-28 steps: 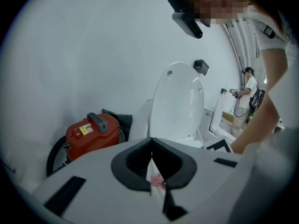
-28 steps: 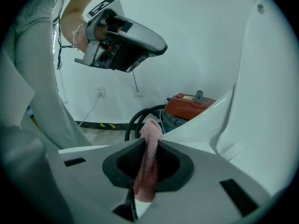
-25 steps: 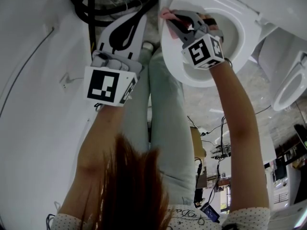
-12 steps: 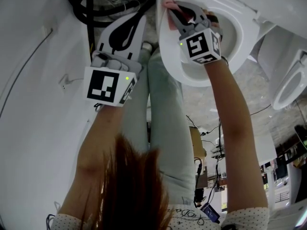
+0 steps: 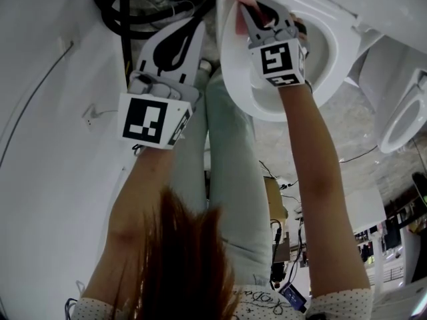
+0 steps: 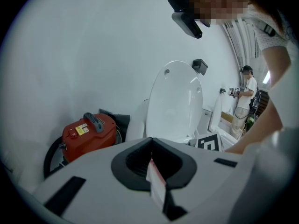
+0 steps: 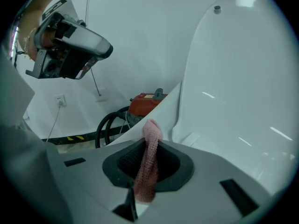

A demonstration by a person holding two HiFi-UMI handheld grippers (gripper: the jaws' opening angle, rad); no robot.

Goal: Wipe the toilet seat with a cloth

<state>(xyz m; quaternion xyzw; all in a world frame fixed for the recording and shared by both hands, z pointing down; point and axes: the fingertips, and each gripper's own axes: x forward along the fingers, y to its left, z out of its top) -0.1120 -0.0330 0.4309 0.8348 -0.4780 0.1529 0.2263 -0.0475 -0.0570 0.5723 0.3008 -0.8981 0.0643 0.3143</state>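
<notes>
**Pink cloth at the seat's rim**

Pink cloth (image 7: 148,164) hangs pinched between the closed jaws of the right gripper (image 5: 257,11). Its free end pokes up past the fingertips, against the rim of the white toilet seat (image 5: 248,93) on the side nearest the wall. The raised lid (image 7: 243,78) stands just beyond. The left gripper (image 5: 175,40) hangs beside the bowl, apart from it, with its jaws together on nothing. A red vacuum cleaner (image 6: 88,133) with a black hose sits by the wall.
</notes>
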